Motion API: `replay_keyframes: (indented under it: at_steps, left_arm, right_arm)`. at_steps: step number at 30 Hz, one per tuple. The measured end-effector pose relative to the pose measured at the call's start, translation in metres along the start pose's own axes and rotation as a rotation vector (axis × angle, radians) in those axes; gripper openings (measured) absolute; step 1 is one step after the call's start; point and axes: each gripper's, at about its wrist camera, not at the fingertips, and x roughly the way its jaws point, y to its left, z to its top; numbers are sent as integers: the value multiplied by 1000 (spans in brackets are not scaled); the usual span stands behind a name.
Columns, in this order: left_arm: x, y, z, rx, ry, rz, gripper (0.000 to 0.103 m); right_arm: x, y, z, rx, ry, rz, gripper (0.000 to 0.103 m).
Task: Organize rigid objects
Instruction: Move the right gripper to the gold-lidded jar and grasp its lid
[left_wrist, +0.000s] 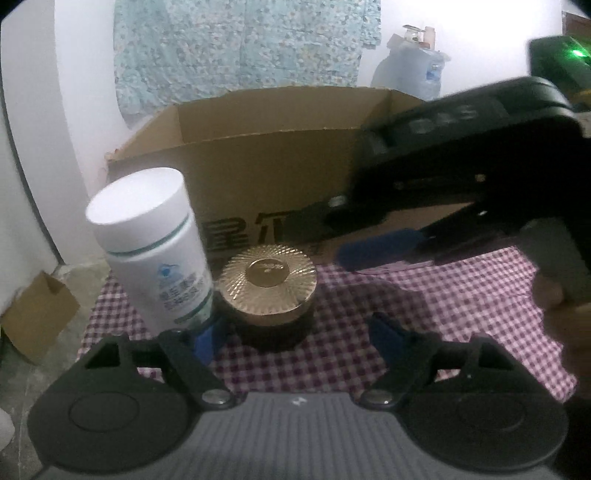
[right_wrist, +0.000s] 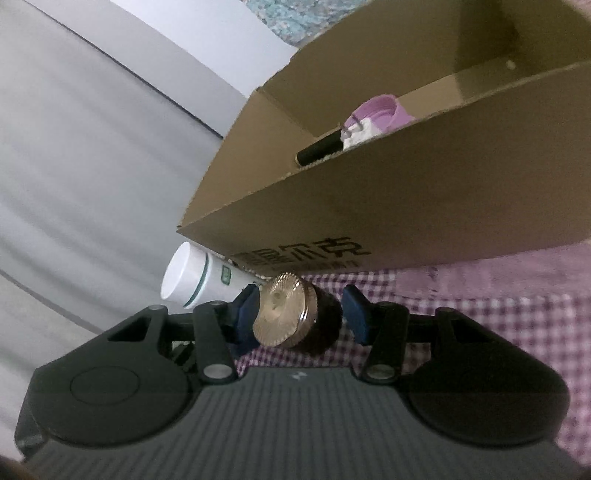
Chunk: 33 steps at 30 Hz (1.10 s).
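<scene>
Jar (right_wrist: 295, 317) on checked cloth (right_wrist: 480, 295) before box (right_wrist: 406, 192), between right gripper (right_wrist: 301, 314) fingers, spread, not yet clamped. Left gripper (left_wrist: 291, 332) spread, empty, beside bottle (left_wrist: 155, 247). Right nearer.

Both fisheye views are dim and soft, with straight lines bowed toward the dark rims. The white wall (left_wrist: 461, 40) glares brightest at the upper right of the left view, where the right gripper (left_wrist: 380, 254) is motion-blurred. A green light (left_wrist: 577, 54) flares there.
</scene>
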Motion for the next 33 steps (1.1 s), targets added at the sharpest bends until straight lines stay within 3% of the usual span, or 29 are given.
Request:
replay_keyframes:
  at_steps: [9, 26, 33]
  left_arm:
    - [7, -10, -1, 13, -13, -24, 83]
    - [-14, -64, -20, 87, 7, -223, 81]
    - [-14, -79, -23, 137, 19, -222, 73]
  right_arm:
    - [16, -1, -1, -6, 28, 7, 49]
    - [-69, -29, -38, 106, -33, -100, 50]
    - [-96, -38, -56, 149, -62, -88, 49]
